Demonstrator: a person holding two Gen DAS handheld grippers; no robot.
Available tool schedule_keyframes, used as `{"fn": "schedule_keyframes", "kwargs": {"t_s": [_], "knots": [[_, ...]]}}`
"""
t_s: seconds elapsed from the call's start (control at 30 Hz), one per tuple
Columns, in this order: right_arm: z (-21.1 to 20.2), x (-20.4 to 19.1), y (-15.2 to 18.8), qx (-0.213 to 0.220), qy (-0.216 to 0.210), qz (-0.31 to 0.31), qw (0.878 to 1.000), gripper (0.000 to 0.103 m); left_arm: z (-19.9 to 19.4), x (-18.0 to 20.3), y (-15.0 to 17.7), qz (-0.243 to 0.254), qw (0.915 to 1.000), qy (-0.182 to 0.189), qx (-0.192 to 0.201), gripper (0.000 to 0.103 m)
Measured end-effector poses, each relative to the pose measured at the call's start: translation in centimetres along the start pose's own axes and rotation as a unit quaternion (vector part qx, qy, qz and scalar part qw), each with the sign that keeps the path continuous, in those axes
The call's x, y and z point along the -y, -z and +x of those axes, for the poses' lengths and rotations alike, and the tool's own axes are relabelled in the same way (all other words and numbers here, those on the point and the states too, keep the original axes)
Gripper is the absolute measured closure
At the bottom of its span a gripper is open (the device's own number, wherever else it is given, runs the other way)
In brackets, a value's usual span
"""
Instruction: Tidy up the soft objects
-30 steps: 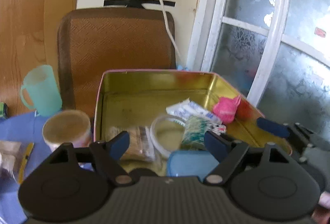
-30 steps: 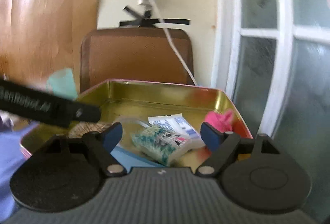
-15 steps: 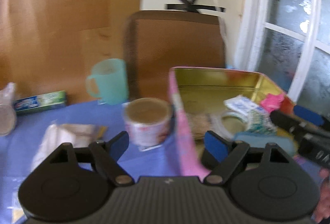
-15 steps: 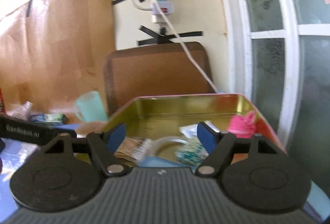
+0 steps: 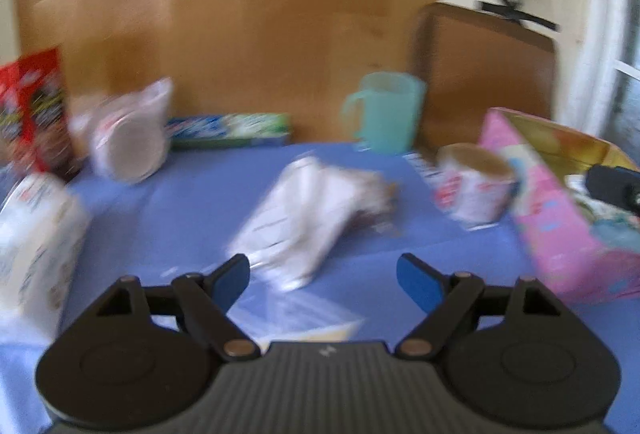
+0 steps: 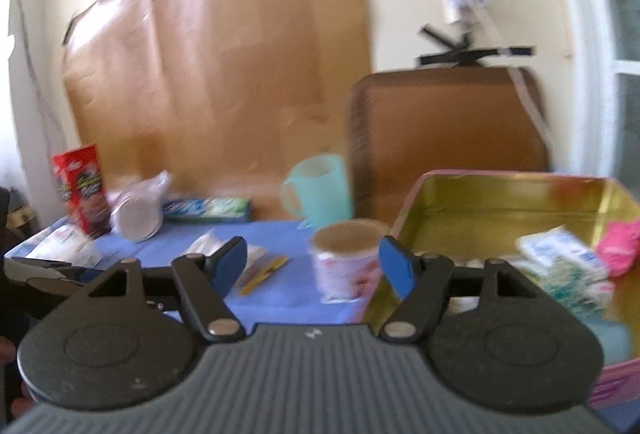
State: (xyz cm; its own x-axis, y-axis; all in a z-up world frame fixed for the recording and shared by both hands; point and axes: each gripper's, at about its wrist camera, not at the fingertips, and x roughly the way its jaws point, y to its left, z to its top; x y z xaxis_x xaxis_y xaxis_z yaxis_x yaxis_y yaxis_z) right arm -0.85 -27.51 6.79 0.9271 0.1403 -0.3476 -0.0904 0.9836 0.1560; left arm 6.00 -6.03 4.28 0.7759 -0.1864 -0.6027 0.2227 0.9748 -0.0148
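Note:
A pink tin box [image 5: 552,218] with a gold inside [image 6: 500,210] stands at the right on the blue cloth. It holds a pink soft item [image 6: 618,244], white sachets [image 6: 560,248] and a green-patterned pack [image 6: 572,280]. A white crumpled soft packet [image 5: 308,218] lies mid-cloth, just ahead of my left gripper [image 5: 323,276], which is open and empty. My right gripper [image 6: 312,260] is open and empty, near the box's left wall. Both views are blurred.
A paper cup [image 5: 476,186] stands beside the box, a teal mug [image 5: 386,112] behind it. A toothpaste box [image 5: 228,128], a clear bag [image 5: 128,138], a red box [image 5: 32,114] and a white pack [image 5: 36,246] are at the left. A brown chair back [image 6: 444,122] rises behind.
Both grippers have swung left, away from above the tin box. The left view now faces the cloth and the white packet; the right has pulled back from the box.

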Motion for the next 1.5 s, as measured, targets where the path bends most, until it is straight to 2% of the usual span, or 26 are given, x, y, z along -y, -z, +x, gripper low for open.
{"fn": "schedule_keyframes", "kwargs": {"t_s": [0.17,0.2,0.23,0.37,0.47,0.53,0.57,0.6,0.73,0.77,0.8,0.87,0.93,0.97,1.0,1.07,1.17,1.2,1.27,1.37,1.43,1.5], "knots": [[2.9,-3.6,0.3,-0.032,-0.036,-0.042,0.998,0.037,0.8,-6.7,3.1,-0.054,0.9969,-0.058,-0.002,0.023],[4.1,-4.4,0.3,-0.041,-0.044,-0.052,0.997,0.037,0.7,-7.5,3.2,-0.077,0.9958,-0.050,-0.005,0.022],[5.2,-5.0,0.2,-0.049,-0.051,-0.057,0.996,0.037,0.1,-8.2,3.2,-0.094,0.9949,-0.034,0.015,0.020],[12.2,-6.5,-2.0,-0.079,-0.059,-0.058,0.993,0.037,0.3,-8.2,3.2,-0.099,0.9947,-0.022,0.020,0.022],[18.1,-6.3,-3.7,-0.145,-0.071,-0.027,0.987,0.037,0.1,-8.4,3.1,-0.102,0.9943,-0.019,0.023,0.023],[20.1,-5.8,-3.6,-0.184,-0.090,-0.001,0.979,0.043,0.2,-8.5,3.1,-0.108,0.9938,-0.015,0.023,0.023],[20.5,-5.9,-3.2,-0.203,-0.099,-0.002,0.974,0.067,0.1,-8.6,3.1,-0.112,0.9934,-0.014,0.023,0.023],[20.0,-5.9,-2.7,-0.208,-0.103,-0.006,0.973,0.074,0.2,-8.7,3.1,-0.115,0.9931,-0.011,0.022,0.023],[15.1,-6.2,-0.5,-0.208,-0.127,-0.019,0.970,0.085,0.3,-9.0,3.3,-0.122,0.9923,0.000,0.022,0.023],[13.1,-6.0,0.5,-0.211,-0.138,-0.019,0.968,0.090,0.2,-9.0,3.3,-0.122,0.9923,0.004,0.023,0.023],[11.8,-6.0,1.4,-0.217,-0.155,-0.014,0.964,0.090,0.2,-9.0,3.4,-0.122,0.9922,0.008,0.023,0.023],[8.4,-5.9,3.5,-0.230,-0.191,-0.018,0.954,0.089,0.0,-9.0,3.5,-0.126,0.9917,0.014,0.024,0.023],[6.3,-6.2,4.5,-0.209,-0.194,-0.051,0.957,0.086,-0.1,-9.4,3.6,-0.135,0.9902,0.026,0.027,0.022],[5.4,-6.5,4.8,-0.195,-0.190,-0.076,0.959,0.071,-0.1,-9.7,3.6,-0.140,0.9892,0.033,0.029,0.021],[5.0,-6.8,4.9,-0.184,-0.189,-0.097,0.960,0.043,-0.2,-9.9,3.6,-0.148,0.9877,0.041,0.030,0.021],[4.6,-7.9,4.8,-0.154,-0.190,-0.140,0.959,0.022,-0.2,-10.3,3.7,-0.159,0.9855,0.050,0.030,0.021],[7.1,-9.2,4.1,-0.135,-0.198,-0.186,0.953,0.022,-0.2,-10.3,3.7,-0.157,0.9854,0.059,0.029,0.020],[8.9,-9.3,3.9,-0.136,-0.195,-0.195,0.952,0.018,-0.1,-10.2,3.7,-0.152,0.9858,0.067,0.026,0.018],[11.8,-9.9,4.0,-0.145,-0.182,-0.211,0.949,0.012,0.1,-9.8,3.4,-0.140,0.9869,0.079,0.017,0.005],[14.3,-9.4,3.6,-0.172,-0.191,-0.194,0.947,0.009,0.9,-8.7,2.3,-0.117,0.9882,0.099,-0.003,0.000],[14.5,-8.9,3.2,-0.185,-0.201,-0.168,0.947,0.012,2.1,-7.4,1.7,-0.087,0.9907,0.102,-0.022,0.001],[13.6,-9.1,3.3,-0.176,-0.202,-0.171,0.948,0.033,2.8,-6.3,1.4,-0.081,0.9916,0.098,-0.020,0.002]]}}
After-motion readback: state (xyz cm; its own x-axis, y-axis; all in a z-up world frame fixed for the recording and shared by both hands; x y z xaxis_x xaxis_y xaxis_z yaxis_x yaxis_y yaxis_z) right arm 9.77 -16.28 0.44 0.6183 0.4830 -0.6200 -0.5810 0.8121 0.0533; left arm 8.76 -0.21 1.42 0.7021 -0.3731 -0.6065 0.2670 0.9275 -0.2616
